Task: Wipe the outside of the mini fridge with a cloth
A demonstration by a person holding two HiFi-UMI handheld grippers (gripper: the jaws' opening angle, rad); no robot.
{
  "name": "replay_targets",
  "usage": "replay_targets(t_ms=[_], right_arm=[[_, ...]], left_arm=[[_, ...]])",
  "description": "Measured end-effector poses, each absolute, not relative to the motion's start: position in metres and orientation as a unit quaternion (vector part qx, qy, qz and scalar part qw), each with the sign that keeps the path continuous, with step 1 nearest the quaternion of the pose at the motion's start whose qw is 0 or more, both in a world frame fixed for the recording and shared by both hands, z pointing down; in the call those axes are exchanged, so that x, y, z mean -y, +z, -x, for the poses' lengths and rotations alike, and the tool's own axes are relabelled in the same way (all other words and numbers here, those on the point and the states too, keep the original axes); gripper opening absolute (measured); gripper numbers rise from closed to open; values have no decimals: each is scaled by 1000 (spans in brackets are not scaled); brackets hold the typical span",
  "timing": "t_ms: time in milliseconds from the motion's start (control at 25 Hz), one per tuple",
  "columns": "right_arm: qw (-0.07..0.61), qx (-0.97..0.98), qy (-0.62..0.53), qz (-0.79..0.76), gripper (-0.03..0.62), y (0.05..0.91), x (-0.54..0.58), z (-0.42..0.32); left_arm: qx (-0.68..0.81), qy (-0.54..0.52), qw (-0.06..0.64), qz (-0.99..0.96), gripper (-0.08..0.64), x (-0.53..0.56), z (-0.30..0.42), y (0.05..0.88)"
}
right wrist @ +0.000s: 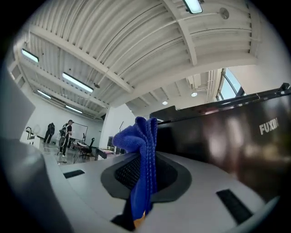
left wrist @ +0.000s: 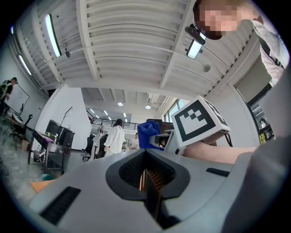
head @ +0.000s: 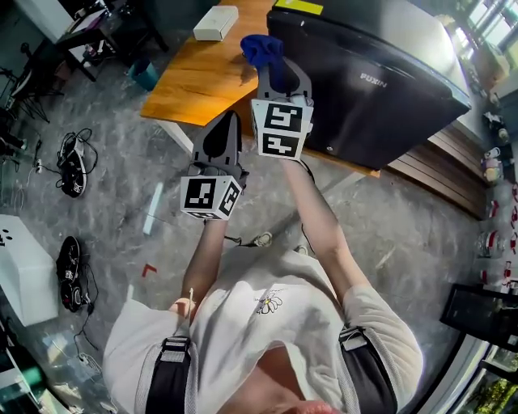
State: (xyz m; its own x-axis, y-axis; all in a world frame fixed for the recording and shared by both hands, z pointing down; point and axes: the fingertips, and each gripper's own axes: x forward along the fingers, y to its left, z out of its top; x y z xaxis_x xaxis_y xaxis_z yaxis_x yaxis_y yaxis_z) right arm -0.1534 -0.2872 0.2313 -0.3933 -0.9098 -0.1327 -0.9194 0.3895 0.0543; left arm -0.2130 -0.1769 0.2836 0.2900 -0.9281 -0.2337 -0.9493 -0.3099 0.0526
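Note:
The black mini fridge [head: 380, 81] stands on a wooden table [head: 202, 81]; its dark glossy side [right wrist: 227, 136] fills the right of the right gripper view. My right gripper [head: 273, 71] is shut on a blue cloth [head: 261, 48], which bunches up above the jaws [right wrist: 141, 154] just left of the fridge. My left gripper [head: 222, 141] is lower and nearer me, off the table's front edge, jaws shut with nothing between them [left wrist: 145, 179]. The left gripper view also catches the blue cloth [left wrist: 149, 134] and the right gripper's marker cube [left wrist: 198, 120].
A white box [head: 215, 23] lies on the table's far end. On the floor are shoes [head: 71, 170], cables and a white case [head: 24, 275] at the left. Shelves with small items stand at the right [head: 494, 162]. People stand far off [left wrist: 113, 136].

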Motion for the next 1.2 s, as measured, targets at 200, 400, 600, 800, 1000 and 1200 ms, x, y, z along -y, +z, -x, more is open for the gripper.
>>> replay_targets(t_ms=[200,400,600,800,1000,1200], right_arm=[[24,-818,82,569,63,235,293,156],[28,-801,98,590,63,232,284,131],[32,-778,106,618,63,231,273,88],[31,-750,122,649,63,225,259,43],[31,-719,133,682,63,222,247,-3],[29,-686,135,714,63,222,236,-50]], left_arm=[[-587,112,42,800,5,183,221,287],[-574,115,42,810,5,188,208,285],[-552,121,39,824,5,195,183,284],[-525,125,36,841,5,197,152,282],[-502,126,34,855,5,197,124,280],[-492,125,32,861,5,197,109,281]])
